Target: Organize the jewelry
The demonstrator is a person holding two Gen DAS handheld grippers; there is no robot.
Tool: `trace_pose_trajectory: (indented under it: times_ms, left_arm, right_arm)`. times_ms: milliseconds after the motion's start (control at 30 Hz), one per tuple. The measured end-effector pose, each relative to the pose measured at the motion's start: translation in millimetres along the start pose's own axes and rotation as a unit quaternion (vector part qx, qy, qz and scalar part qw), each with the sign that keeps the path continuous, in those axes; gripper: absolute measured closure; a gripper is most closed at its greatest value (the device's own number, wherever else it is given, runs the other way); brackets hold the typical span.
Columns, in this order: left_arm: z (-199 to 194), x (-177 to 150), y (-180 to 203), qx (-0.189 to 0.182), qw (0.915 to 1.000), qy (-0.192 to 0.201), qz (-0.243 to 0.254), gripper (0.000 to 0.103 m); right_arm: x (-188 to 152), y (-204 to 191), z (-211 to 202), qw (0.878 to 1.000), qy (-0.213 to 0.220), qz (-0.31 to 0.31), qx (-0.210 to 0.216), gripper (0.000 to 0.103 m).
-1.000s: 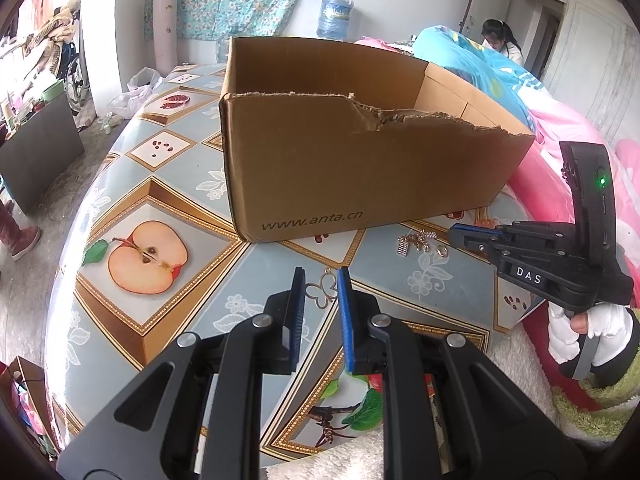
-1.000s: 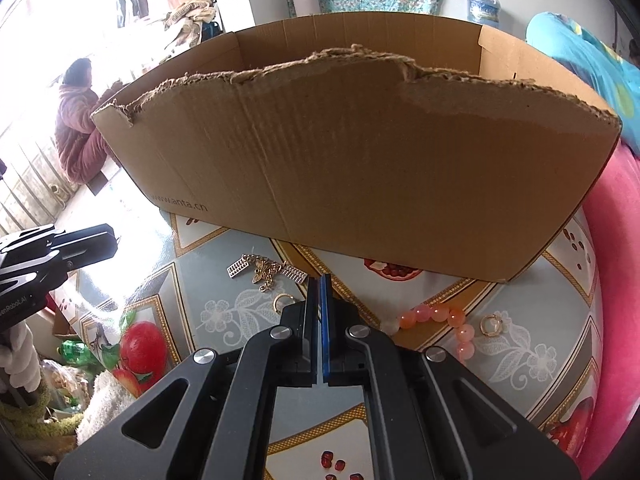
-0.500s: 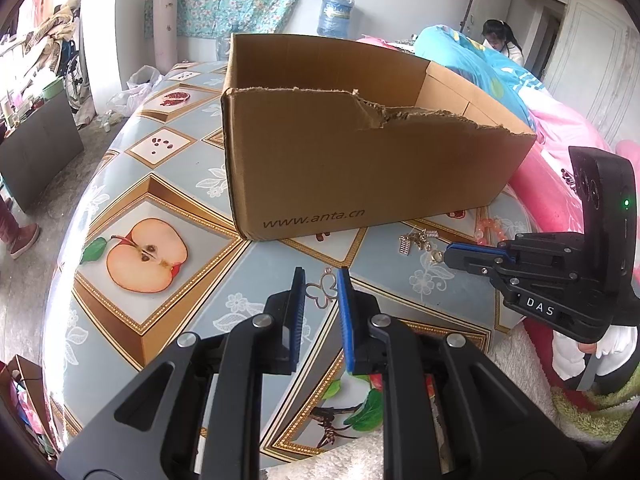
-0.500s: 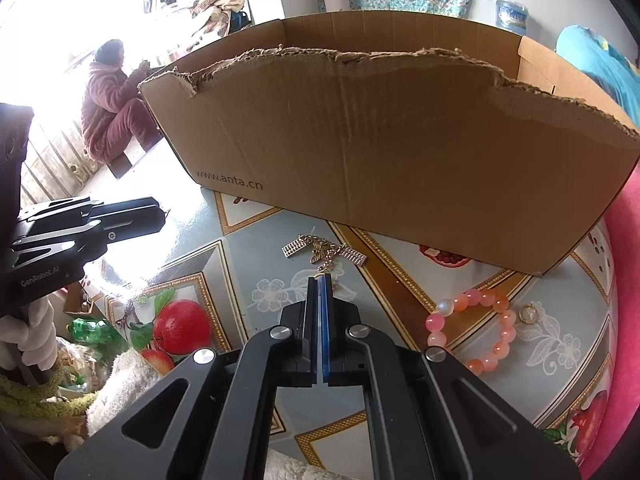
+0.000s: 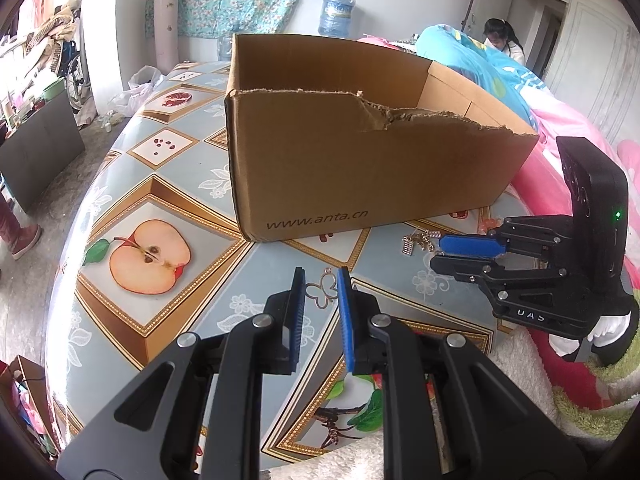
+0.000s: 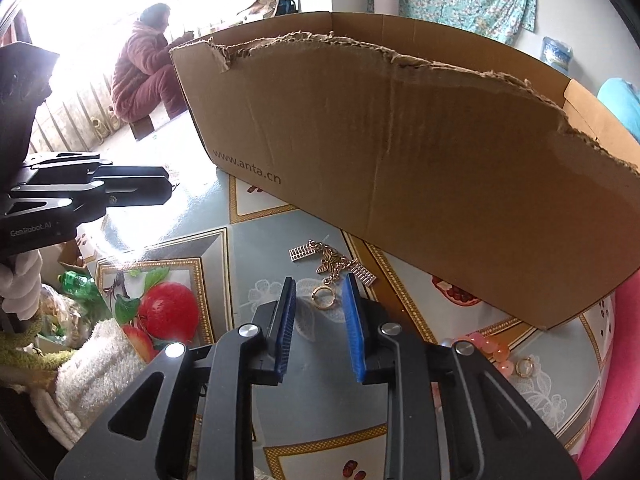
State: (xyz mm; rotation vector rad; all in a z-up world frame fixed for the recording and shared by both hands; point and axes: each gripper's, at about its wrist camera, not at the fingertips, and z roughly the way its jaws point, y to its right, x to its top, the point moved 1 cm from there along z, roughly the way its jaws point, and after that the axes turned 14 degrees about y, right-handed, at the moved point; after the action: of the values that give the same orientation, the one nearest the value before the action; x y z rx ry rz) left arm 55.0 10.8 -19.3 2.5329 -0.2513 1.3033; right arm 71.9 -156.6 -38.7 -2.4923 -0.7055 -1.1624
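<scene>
Jewelry is scattered on the fruit-patterned tiled worktop [image 6: 248,256] beside the large torn brown cardboard box [image 6: 420,148], none of it yet seen inside the box.

The right gripper [image 6: 320,308] is held with its blue-padded fingers [image 6: 286,312] apart around a small gold ring [image 6: 323,295]. A gold butterfly-and-abacus charm chain [image 6: 334,262] lies just beyond, so it could be snagged and dragged along.

The left gripper [image 5: 318,304] is also held with fingers apart, a thin gold butterfly outline charm [image 5: 321,288] framed between them.

A pink bead bracelet [image 6: 486,350] and a gold hoop [image 6: 525,367] are near the worktop edge.

Flat, thin pieces are likely to be slid or flicked off the worktop if the fingers are closed too high.
</scene>
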Motion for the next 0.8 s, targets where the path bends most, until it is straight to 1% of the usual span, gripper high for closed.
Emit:
trace_pose_trajectory:
  times_ms: [100,300,367,500,633,800]
  left_arm:
    - [0.2,0.5,0.3,0.001,1.0000,-0.001,-0.001,0.088]
    - [0.9,0.7,0.5,0.002,1.0000,-0.001,0.001,0.088]
    - [0.6,1.3,1.5,0.003,1.0000,-0.001,0.003,0.088]
    - [-4.5,4.3,4.8,0.001,1.0000,0.004,0.006,0.088]
    - [-20.6,13.5,11.7,-0.006,0.9996,0.024,0.016,0.088]
    - [-53.4,42.4,25.8,-0.044,0.9960,0.072,0.028,0.088]
  right_arm:
    - [-2.8,8.4,-1.3,1.000,0.003,0.006,0.005,0.091]
    - [-5.7,11.5,-0.5,1.000,0.009,0.020,0.006,0.091]
    - [-9.5,19.4,-8.6,1.000,0.012,0.024,0.006,0.092]
    - [-6.4,19.6,-25.1,0.999,0.026,0.027,0.005,0.092]
    - [3.5,19.2,-50.2,0.998,0.055,0.037,0.008,0.092]
    - [32.7,20.1,-92.3,0.992,0.120,0.046,0.016,0.092]
